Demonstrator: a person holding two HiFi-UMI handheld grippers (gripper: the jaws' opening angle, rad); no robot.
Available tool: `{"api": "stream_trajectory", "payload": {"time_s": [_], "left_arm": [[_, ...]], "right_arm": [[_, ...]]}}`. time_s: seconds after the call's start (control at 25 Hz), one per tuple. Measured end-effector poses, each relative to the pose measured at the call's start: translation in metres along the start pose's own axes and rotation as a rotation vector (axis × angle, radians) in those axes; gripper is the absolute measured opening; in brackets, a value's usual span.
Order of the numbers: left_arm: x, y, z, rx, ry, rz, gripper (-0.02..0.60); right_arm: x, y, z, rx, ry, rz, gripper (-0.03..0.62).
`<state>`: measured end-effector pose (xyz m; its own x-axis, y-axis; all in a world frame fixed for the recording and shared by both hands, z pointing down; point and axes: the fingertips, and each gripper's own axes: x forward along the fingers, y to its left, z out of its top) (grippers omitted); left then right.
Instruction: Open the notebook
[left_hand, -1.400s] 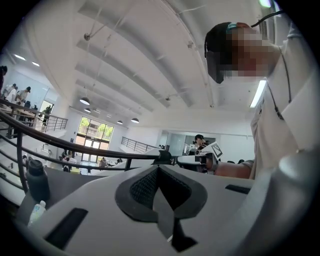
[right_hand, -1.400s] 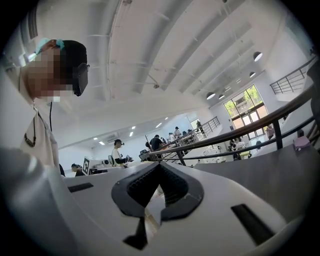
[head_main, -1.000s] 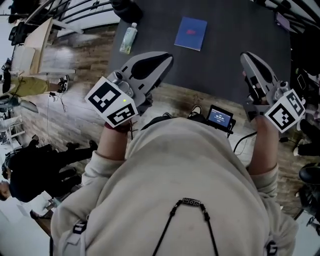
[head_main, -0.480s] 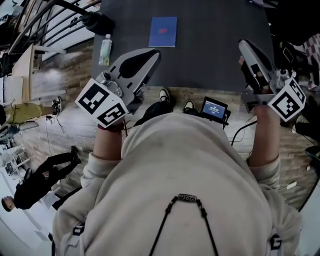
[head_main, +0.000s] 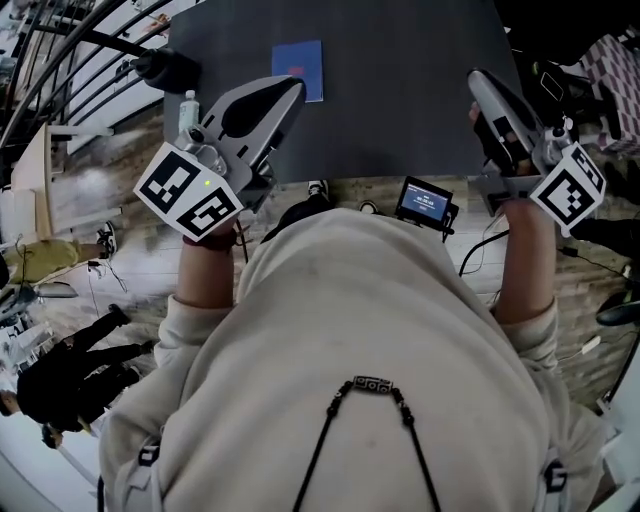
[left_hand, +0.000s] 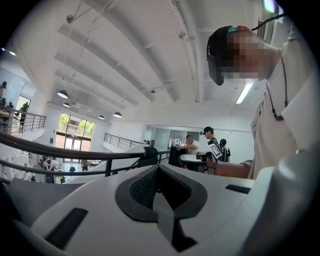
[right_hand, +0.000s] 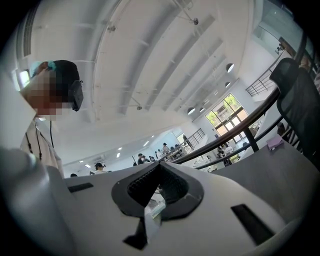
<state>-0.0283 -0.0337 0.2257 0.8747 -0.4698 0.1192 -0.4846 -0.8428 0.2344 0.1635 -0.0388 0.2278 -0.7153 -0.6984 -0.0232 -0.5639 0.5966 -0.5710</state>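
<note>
A blue notebook (head_main: 299, 68) lies closed on the dark grey table (head_main: 400, 90), towards its far left. My left gripper (head_main: 290, 88) hovers over the table's near edge, its tips just short of the notebook, jaws shut with nothing between them. My right gripper (head_main: 477, 82) hangs over the table's right side, well away from the notebook, also shut and empty. Both point about level, so the left gripper view (left_hand: 159, 170) and the right gripper view (right_hand: 159, 167) show only closed jaws, ceiling and hall; the notebook is hidden there.
A clear plastic bottle (head_main: 188, 108) lies at the table's left edge. A black seat (head_main: 165, 70) and railings stand left of the table. A small lit screen (head_main: 424, 200) hangs at the person's waist. Several people stand in the hall beyond.
The head view has swung, so the table and notebook drifted left and sit squarer. Both grippers rose slightly and moved along with the view. Their jaws stayed shut; the notebook stayed closed.
</note>
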Motion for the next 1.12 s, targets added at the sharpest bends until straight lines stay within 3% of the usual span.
{"api": "stream_trajectory", "payload": {"time_s": [0.36, 0.64, 0.84, 1.0, 1.12], "left_arm": [[0.008, 0.010, 0.010, 0.021, 0.004, -0.051, 0.006], [0.032, 0.013, -0.002, 0.027, 0.018, -0.127, 0.006], [0.044, 0.015, -0.001, 0.098, 0.068, -0.150, 0.006], [0.047, 0.008, -0.001, 0.060, 0.061, -0.184, 0.006], [0.064, 0.013, -0.008, 0.040, 0.068, -0.203, 0.006]], "right_arm": [[0.012, 0.008, 0.005, -0.005, -0.039, -0.011, 0.015], [0.007, -0.001, -0.001, -0.015, -0.037, -0.073, 0.015], [0.008, 0.000, 0.010, -0.004, -0.005, -0.125, 0.015], [0.008, 0.014, 0.019, -0.026, 0.028, -0.165, 0.015], [0.012, 0.000, 0.019, -0.010, 0.048, -0.186, 0.015]]}}
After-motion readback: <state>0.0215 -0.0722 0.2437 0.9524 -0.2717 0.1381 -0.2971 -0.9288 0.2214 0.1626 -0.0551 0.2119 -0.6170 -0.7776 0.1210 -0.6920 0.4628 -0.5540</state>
